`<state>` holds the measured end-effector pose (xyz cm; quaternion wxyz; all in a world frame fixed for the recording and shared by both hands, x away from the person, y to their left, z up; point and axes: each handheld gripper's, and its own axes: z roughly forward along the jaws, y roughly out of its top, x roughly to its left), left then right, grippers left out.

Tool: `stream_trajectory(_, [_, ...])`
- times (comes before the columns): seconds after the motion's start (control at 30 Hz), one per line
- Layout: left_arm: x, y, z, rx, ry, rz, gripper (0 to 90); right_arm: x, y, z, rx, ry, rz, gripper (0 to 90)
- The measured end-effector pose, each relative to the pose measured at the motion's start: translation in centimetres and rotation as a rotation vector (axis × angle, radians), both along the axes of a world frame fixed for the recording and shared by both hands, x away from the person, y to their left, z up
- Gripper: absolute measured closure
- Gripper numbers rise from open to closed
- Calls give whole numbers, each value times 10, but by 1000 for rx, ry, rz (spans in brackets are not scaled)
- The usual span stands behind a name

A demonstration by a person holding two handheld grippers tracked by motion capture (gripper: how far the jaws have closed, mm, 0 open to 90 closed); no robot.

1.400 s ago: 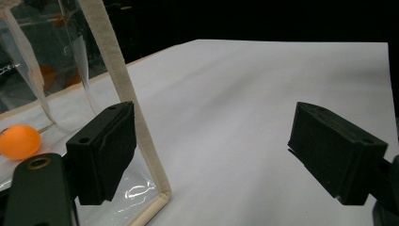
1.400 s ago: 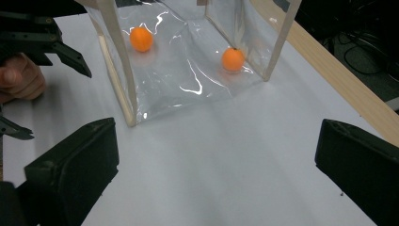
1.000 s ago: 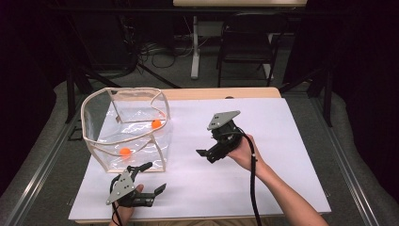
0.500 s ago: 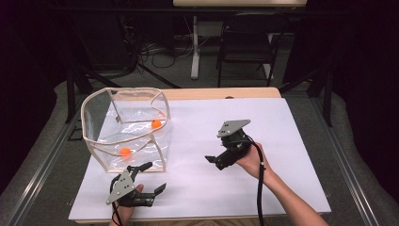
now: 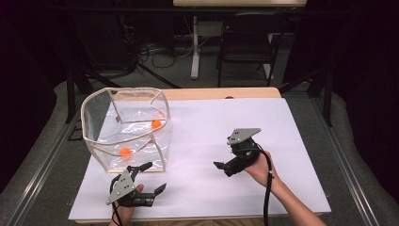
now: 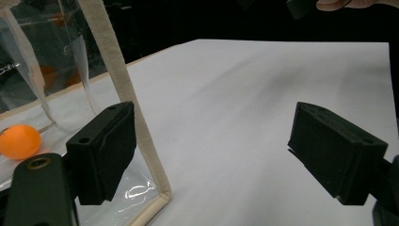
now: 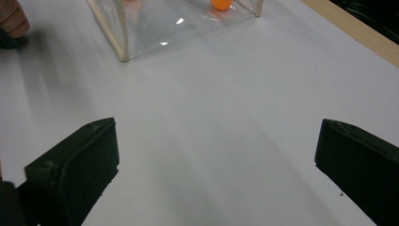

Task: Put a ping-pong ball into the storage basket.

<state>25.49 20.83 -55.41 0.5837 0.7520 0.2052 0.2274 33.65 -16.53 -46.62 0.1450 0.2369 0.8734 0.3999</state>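
The left gripper [image 5: 149, 178] rests low on the white table [image 5: 226, 127] with its jaws spread wide and nothing between them. A clear bag [image 5: 126, 126] stands just ahead of it, one corner edge beside its left jaw, holding two orange balls [image 5: 125, 151]. The right gripper [image 5: 226, 165] hovers well to the right of the bag, jaws spread and empty.
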Motion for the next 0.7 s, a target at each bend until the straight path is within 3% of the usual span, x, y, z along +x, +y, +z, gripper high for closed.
stream_trajectory(0.7, [0, -1, 0, -3, -1, 1, 155, -24, -31, -22, 15, -5, -67, 0])
